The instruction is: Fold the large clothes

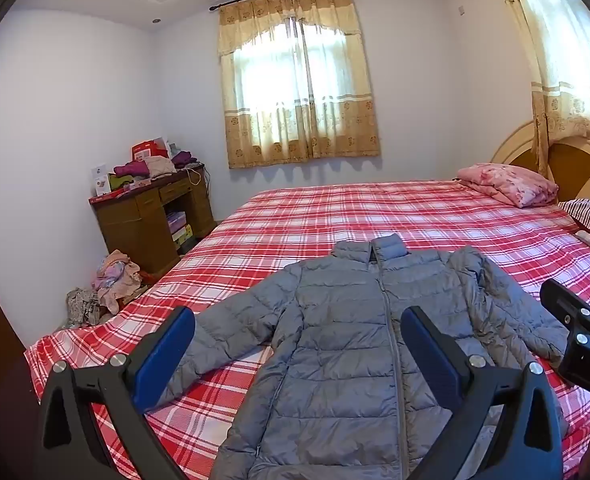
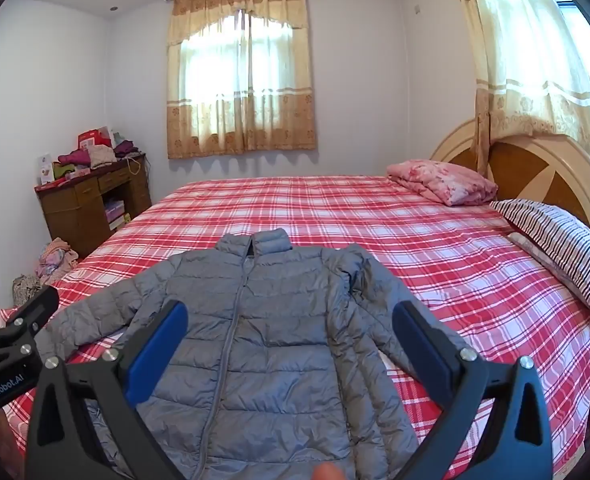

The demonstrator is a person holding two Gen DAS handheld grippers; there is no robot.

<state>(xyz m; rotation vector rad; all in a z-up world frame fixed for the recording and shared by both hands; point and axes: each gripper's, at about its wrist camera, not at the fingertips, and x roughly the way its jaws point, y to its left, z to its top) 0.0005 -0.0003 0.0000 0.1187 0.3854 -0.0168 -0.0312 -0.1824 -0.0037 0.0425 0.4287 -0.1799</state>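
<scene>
We see the grey quilted puffer jacket [image 1: 347, 340] flat, front up, on the red plaid bedsheet [image 1: 375, 216], its long axis running collar-away, hem toward us. Our left gripper [image 1: 297, 340] and right gripper [image 2: 289, 336] hover with fingers spread wide, gripping nothing.

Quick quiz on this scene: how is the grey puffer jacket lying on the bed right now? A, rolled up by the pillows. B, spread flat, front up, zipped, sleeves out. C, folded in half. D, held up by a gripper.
B: the jacket lies flat on the bed, zipper up, sleeves out; both grippers are open, holding nothing.
</scene>
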